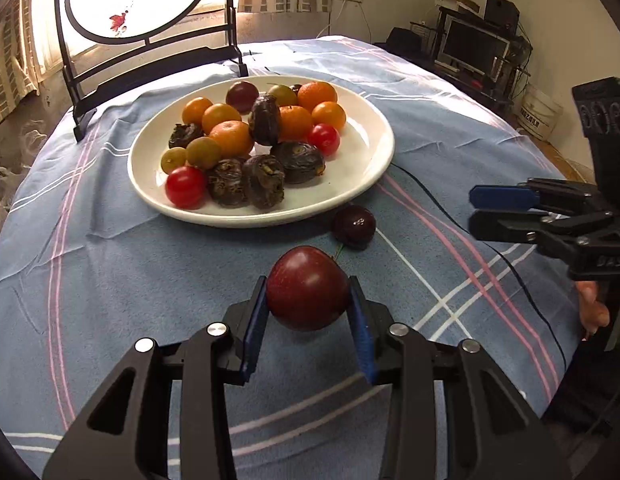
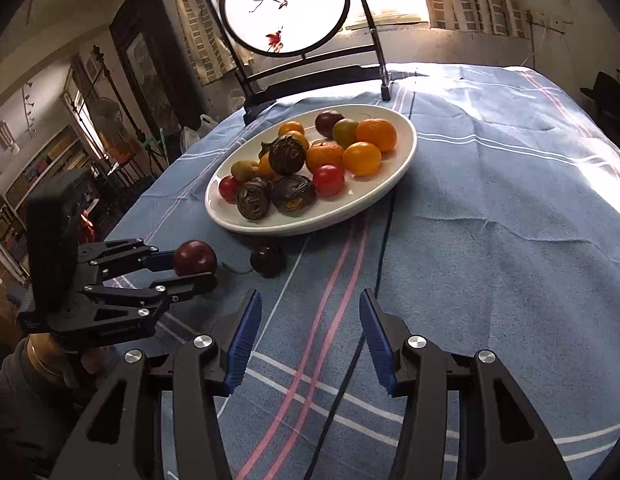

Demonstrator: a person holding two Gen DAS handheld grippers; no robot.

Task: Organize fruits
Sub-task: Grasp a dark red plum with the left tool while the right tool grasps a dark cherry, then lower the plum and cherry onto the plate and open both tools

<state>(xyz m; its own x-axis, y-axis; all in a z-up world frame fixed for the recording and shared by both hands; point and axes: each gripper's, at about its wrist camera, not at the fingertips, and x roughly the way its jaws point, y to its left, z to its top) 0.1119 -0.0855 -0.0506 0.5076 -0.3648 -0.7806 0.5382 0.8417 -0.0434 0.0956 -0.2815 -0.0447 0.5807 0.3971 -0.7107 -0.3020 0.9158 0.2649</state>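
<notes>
We see our left claw closed on a dark red plum, its blue pads pressing the fruit from both sides; the side-on look from the right wrist shows the same grip, with the plum at the fingertips just above the blue checked cloth that covers the counter. Our right claw hangs part open over the cloth with nothing between its blue pads.

A second dark plum lies on the cloth just beyond the held one, close to the near rim of the white plate but apart from it. The plate holds small oranges, red tomatoes, greenish round fruits, another plum at the back and several dark wrinkled fruits, all heaped together toward its left and middle.

Behind the plate stands a round painted screen in a black frame, with the bright window beyond it.
</notes>
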